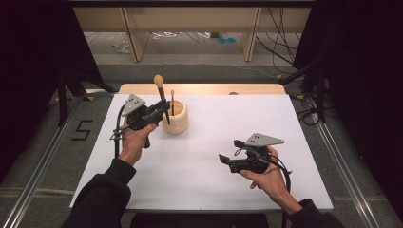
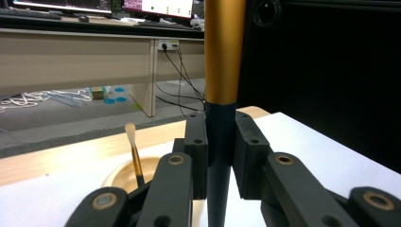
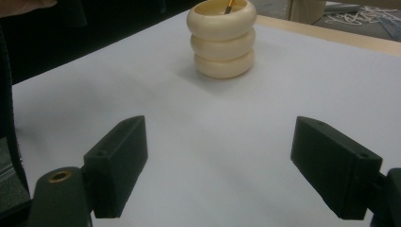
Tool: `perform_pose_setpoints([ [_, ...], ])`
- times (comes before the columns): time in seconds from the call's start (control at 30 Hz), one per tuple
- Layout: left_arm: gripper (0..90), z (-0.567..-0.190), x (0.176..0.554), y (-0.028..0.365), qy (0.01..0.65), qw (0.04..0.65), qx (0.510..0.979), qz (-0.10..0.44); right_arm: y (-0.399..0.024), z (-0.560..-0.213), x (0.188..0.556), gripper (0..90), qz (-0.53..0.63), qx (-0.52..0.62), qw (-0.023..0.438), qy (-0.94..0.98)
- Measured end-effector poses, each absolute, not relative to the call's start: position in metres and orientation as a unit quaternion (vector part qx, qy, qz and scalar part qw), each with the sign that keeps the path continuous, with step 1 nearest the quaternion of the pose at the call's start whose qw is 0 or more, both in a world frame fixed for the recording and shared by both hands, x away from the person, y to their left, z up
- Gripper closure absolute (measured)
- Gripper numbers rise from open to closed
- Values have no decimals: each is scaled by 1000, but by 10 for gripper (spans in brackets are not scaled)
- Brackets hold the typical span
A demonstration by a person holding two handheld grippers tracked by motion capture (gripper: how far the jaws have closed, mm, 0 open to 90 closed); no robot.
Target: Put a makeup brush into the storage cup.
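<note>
A cream ringed holder [image 1: 176, 121] stands on the white tabletop [image 1: 214, 123] at the back left, with a thin small brush [image 1: 172, 101] upright inside it. My left gripper [image 1: 164, 110] hovers just left of the holder and is shut on the dark handle of a larger brush [image 1: 158, 81] with a tan head, held nearly upright. In the left gripper view the pads [image 2: 196, 142] clamp that brush [image 2: 223, 56] below its gold ferrule, with the holder [image 2: 122, 176] and small brush [image 2: 133, 147] behind. My right gripper [image 1: 230, 150] is open over the front right. Its jaws [image 3: 220, 156] stand wide, facing the holder [image 3: 222, 40].
A wooden strip [image 1: 199, 89] borders the table's far edge. Beyond it are wooden furniture legs [image 1: 133, 38] and loose cables [image 1: 280, 42] on the floor. Black curtains hang on both sides. A "5" mark [image 1: 81, 129] sits on the floor at left.
</note>
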State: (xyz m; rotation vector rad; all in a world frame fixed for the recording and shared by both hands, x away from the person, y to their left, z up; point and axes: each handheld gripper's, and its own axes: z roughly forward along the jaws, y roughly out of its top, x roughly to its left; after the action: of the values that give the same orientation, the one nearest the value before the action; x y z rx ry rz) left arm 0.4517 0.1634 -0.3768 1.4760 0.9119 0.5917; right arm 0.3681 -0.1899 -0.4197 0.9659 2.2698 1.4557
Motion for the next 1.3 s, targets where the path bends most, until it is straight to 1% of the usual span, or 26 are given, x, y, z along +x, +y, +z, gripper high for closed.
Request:
perform_pose_setpoints([
  [0.33,777,-377,475,158,405,605,633,262,-189,-421,367,210,504,334,138,784],
  [0.63,778,-386,497,153,413,595,630,278,-187,-423,368,211,507,330,138,785],
  [1.3,777,-403,515,147,426,579,633,288,-188,-423,368,217,506,328,134,786],
])
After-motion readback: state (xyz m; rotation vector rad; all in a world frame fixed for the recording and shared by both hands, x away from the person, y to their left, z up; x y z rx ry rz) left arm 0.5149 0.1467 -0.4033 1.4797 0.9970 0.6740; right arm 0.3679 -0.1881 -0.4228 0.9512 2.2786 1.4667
